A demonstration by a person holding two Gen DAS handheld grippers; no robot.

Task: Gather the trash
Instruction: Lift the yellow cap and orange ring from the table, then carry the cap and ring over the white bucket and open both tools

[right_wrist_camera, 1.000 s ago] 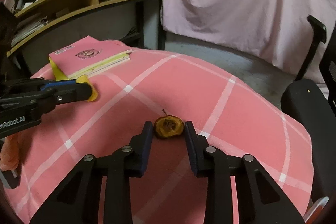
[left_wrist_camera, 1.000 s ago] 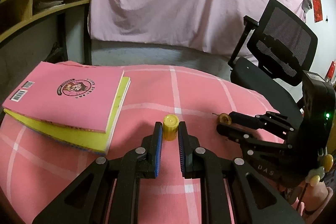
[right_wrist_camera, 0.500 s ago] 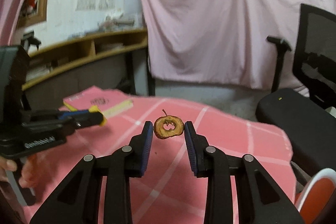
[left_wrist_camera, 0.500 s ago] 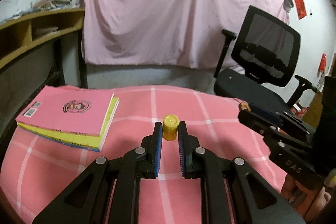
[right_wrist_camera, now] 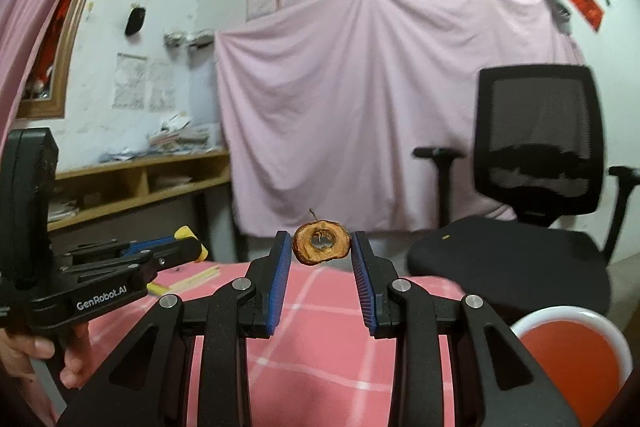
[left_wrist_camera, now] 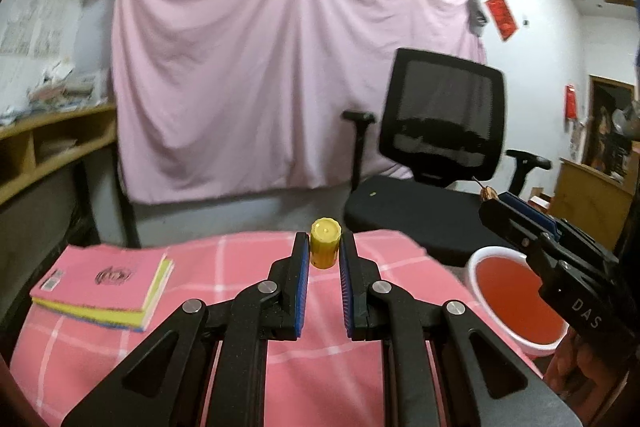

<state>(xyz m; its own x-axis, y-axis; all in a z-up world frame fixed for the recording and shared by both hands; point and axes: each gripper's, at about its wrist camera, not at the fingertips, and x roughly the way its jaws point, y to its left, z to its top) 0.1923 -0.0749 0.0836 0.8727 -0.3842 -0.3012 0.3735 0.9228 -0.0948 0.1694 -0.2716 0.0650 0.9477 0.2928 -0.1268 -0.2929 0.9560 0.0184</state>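
Observation:
My left gripper (left_wrist_camera: 324,245) is shut on a small yellow bottle cap (left_wrist_camera: 325,241) and holds it up above the pink checked table (left_wrist_camera: 320,367). My right gripper (right_wrist_camera: 321,247) is shut on a dried brown fruit slice (right_wrist_camera: 321,242) with a stem, also lifted off the table. In the left wrist view the right gripper (left_wrist_camera: 494,201) is at the right, above a red bin with a white rim (left_wrist_camera: 514,297). The bin also shows in the right wrist view (right_wrist_camera: 568,351) at lower right. The left gripper (right_wrist_camera: 188,247) shows at the left there.
A pink and yellow book stack (left_wrist_camera: 104,285) lies on the table's left side. A black office chair (left_wrist_camera: 436,163) stands behind the table on the right. A wooden shelf (right_wrist_camera: 140,183) runs along the left wall. A pink sheet (left_wrist_camera: 280,79) hangs behind.
Both grippers have risen off the table with the cap and the fruit slice held. The views tilted up, and the red bin has come into sight at the right.

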